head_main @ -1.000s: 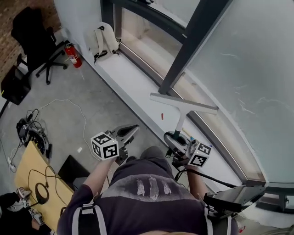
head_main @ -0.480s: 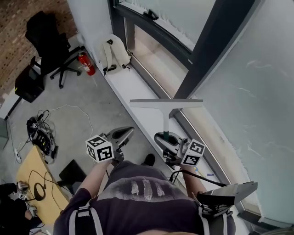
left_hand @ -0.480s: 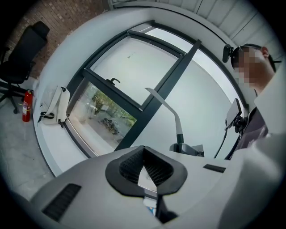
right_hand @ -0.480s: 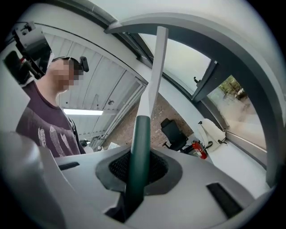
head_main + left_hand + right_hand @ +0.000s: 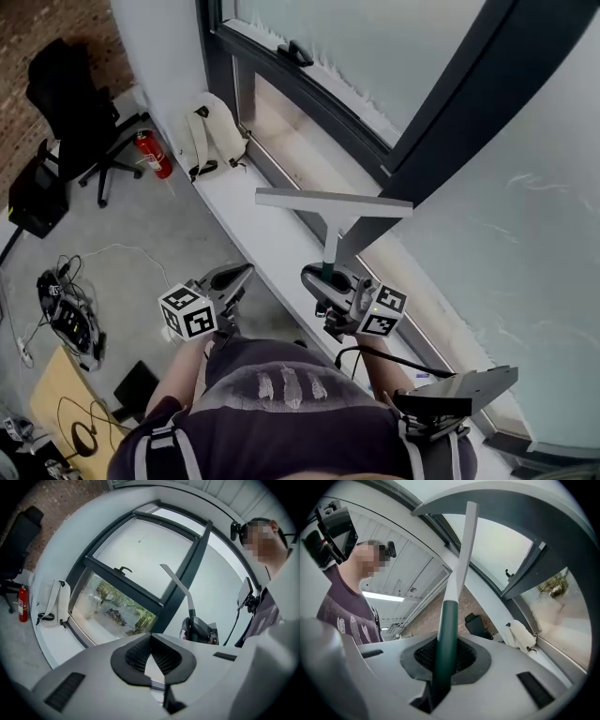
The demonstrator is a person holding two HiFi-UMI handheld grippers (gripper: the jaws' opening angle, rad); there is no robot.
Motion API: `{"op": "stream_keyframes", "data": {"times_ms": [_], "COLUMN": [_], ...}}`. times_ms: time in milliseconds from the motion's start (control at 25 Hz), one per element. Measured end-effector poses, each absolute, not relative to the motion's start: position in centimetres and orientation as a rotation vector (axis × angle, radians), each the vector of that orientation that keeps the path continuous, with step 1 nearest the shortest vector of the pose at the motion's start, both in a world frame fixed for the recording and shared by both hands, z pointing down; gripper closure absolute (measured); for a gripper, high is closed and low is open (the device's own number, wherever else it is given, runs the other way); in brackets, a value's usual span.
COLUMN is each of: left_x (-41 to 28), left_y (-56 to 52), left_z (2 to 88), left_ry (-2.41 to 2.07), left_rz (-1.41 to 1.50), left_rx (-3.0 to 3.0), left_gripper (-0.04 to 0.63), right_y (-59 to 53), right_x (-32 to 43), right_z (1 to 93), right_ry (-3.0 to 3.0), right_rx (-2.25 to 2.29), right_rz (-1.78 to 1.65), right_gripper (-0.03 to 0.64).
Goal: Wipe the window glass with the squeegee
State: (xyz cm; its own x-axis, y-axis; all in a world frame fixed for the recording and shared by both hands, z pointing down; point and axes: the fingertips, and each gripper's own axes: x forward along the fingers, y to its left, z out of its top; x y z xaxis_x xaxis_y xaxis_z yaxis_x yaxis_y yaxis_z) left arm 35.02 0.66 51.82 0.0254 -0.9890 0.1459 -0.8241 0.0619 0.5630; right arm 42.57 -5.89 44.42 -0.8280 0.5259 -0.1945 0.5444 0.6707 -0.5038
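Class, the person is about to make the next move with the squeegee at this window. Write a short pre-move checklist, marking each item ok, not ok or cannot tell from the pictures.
1. Grip on the squeegee: the right gripper is shut on its green handle. Ok.
2. Left gripper out of the way: jaws together, nothing between them, apart from the squeegee. Ok.
3. Blade level: it lies roughly horizontal in the head view. Ok.
4. Blade touching the window glass: contact does not show in any view. Cannot tell.
5. Obstacles near the ledge: the white bag sits farther along, apart from the blade. Ok.
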Motion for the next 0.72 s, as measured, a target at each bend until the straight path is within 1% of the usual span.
{"op": "stream_keyframes", "data": {"times_ms": [160, 360, 480, 600, 720], "left_x": [28.3, 20.4, 16.1, 13.9, 13.9], "left_y": [1.2, 1.9, 2.2, 1.1, -1.0], "left_z": [52.3, 50.3, 49.2, 48.6, 48.2], "left_ry": [-1.739, -1.53, -1.469, -1.4, -1.327], "left_rz": [-0.482, -0.36, -0.304, -0.308, -0.328], "left_rx": [1.902, 2.149, 2.235, 2.297, 2.338], "left_gripper": [0.591, 0.59, 0.591, 0.591, 0.589], "right_y": [-6.1, -7.5, -7.7, -8.3, -10.2], "right_x": [36.1, 27.2, 23.7, 21.8, 20.9], "right_z": [44.3, 42.1, 40.8, 40.0, 39.0], "right_ry": [2.882, 2.854, 2.892, 2.936, 2.939], "right_rx": [0.711, 0.369, 0.236, 0.145, 0.079], "right_rz": [-0.862, -0.886, -0.825, -0.78, -0.763], "right_gripper": [0.58, 0.58, 0.58, 0.58, 0.58]}}
